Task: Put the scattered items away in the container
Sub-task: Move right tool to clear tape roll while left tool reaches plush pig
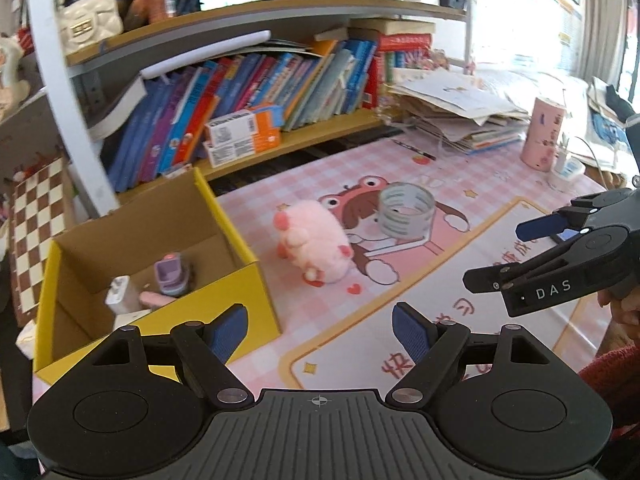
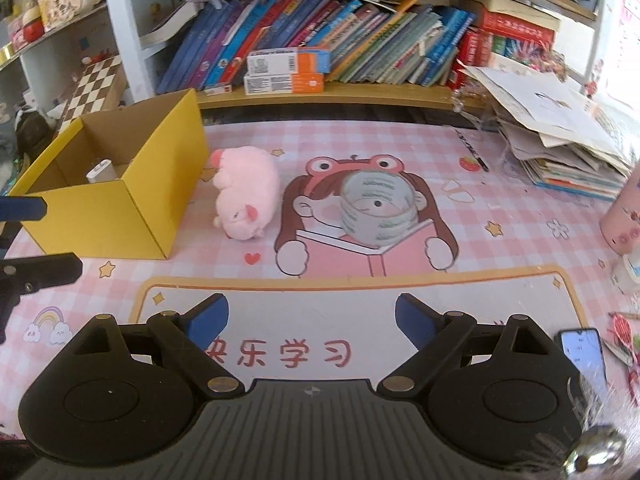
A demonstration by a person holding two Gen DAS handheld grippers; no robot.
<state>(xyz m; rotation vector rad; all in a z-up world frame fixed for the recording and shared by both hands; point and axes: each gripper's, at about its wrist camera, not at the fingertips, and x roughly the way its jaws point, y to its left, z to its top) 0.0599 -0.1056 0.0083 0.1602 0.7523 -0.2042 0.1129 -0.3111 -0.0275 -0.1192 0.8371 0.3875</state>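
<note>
A yellow cardboard box (image 1: 256, 292) (image 2: 120, 216) stands open at the left of the pink desk mat. Inside lie a white charger (image 1: 120, 294) (image 2: 100, 171), a purple toy (image 1: 172, 276) and a small pink item (image 1: 154, 299). A pink plush pig (image 1: 316, 240) (image 2: 248, 196) lies on the mat just right of the box. A roll of clear tape (image 1: 406, 210) (image 2: 378, 208) stands further right. My left gripper (image 1: 320, 328) is open and empty, near the box's front corner. My right gripper (image 2: 312, 320) (image 1: 504, 256) is open and empty, hovering short of the tape.
A bookshelf full of books (image 2: 320, 48) runs along the back. A stack of papers (image 2: 560, 136) sits at the back right, a pink cylinder (image 1: 544, 140) (image 2: 624, 216) beside it. A black pen (image 2: 472, 150) lies on the mat. A phone (image 2: 582, 354) lies near the front right.
</note>
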